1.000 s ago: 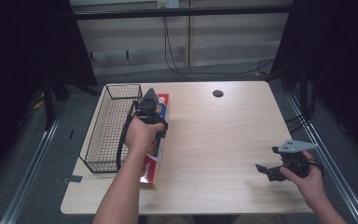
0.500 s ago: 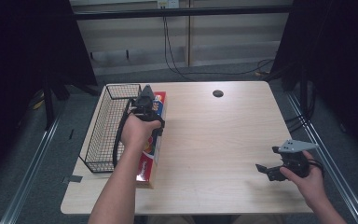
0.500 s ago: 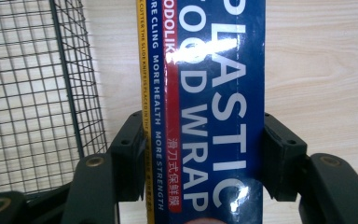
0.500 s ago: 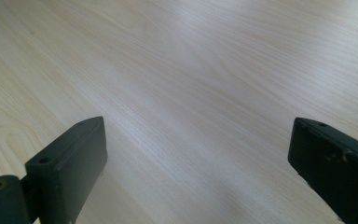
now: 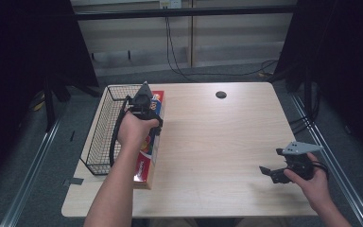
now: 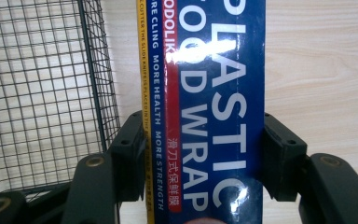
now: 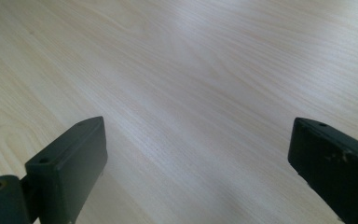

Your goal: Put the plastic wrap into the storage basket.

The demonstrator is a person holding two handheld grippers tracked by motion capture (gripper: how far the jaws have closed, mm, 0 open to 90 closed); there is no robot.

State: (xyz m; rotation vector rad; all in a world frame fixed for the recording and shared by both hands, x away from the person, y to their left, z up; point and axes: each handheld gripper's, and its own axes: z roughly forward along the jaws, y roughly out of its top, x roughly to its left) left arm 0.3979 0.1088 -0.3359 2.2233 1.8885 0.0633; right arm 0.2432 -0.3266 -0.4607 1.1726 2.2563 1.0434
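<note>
left tongs (image 6: 200,154) slid up the wrap box (image 6: 209,93), hand hiding its middle.

From my remote seat I see a light wooden table (image 5: 217,142) with a small dark round disc (image 5: 220,94) lying near its far edge, well apart from everything else. The wood grain runs pale and smooth in the right gripper view (image 7: 191,70). Beyond the table, black cables (image 5: 179,56) hang down a pale wall and trail along the grey floor (image 5: 38,165). Dark curtains (image 5: 23,56) stand on both sides, and a metal rail (image 5: 33,170) runs along the floor at the left.
</note>
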